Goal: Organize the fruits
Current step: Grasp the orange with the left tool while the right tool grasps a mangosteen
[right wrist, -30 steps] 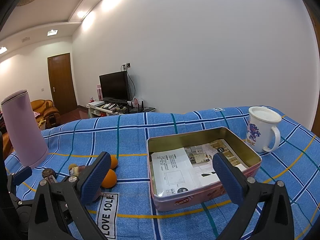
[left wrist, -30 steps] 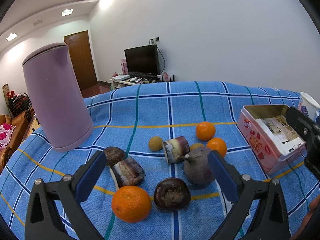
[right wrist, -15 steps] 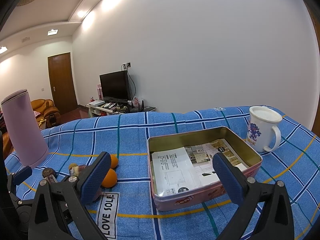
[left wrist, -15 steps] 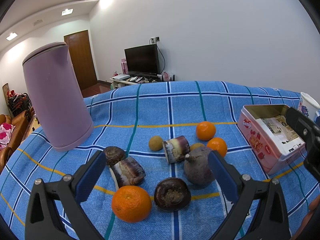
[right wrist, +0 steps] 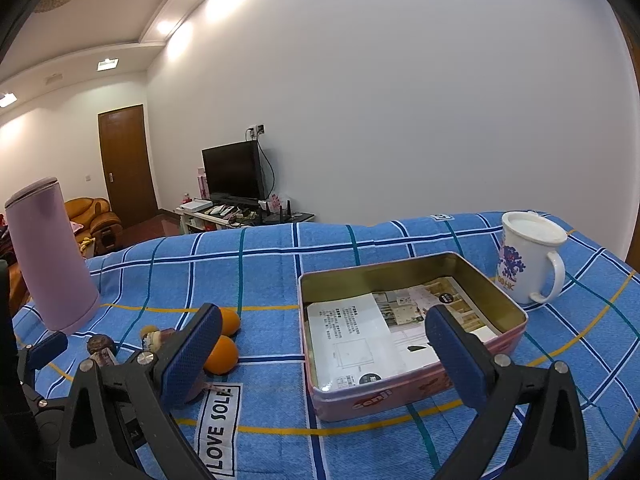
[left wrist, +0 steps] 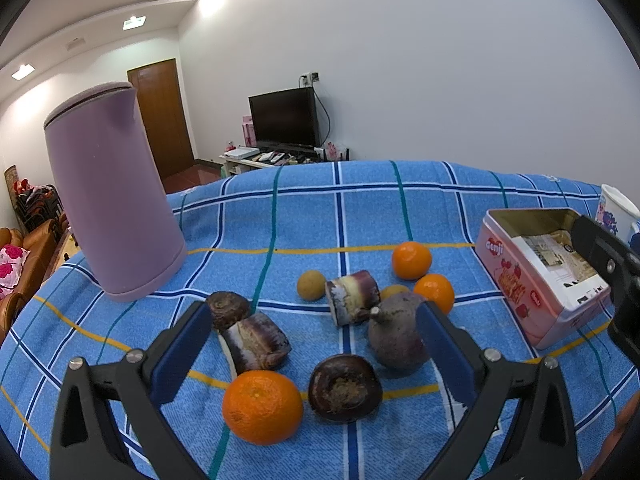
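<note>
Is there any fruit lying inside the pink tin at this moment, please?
No, the pink tin holds only printed paper sheets, while the oranges lie on the blue cloth beside it.

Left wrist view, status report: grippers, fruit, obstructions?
Left gripper open, empty, above the fruit pile. Right gripper open, empty, facing the pink tin. Nearest orange loose on the cloth; papers lie in the tin.
</note>
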Tool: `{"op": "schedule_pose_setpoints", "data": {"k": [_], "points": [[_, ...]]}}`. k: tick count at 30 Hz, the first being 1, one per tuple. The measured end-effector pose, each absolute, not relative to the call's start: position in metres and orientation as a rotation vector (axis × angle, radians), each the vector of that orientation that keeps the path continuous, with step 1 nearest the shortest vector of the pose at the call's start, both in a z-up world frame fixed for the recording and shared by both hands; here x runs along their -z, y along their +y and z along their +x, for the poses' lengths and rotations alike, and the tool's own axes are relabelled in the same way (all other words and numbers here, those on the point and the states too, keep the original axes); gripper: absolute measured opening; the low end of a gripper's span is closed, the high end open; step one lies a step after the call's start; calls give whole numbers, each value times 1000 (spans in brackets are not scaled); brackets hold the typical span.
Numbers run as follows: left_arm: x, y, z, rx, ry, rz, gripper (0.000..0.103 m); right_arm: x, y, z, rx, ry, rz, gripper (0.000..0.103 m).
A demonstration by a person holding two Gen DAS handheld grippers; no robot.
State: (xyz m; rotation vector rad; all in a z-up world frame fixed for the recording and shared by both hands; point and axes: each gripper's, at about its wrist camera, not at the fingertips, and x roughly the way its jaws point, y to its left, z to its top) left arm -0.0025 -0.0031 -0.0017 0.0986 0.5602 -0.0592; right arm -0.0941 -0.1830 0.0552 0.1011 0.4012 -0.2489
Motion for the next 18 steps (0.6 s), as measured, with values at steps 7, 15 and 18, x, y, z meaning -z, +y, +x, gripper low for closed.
{"op": "schedule_pose_setpoints", "data": {"k": [7, 15, 18], "points": [[4, 4, 1, 49, 573, 113, 103, -55, -185, -94, 245, 400, 105, 102], [-8, 63, 17, -1, 599, 63, 103, -54, -183, -94, 196, 403, 107, 101], [-10, 88, 20, 12, 623, 14, 103, -52, -175, -90, 128, 421, 99, 95]]}}
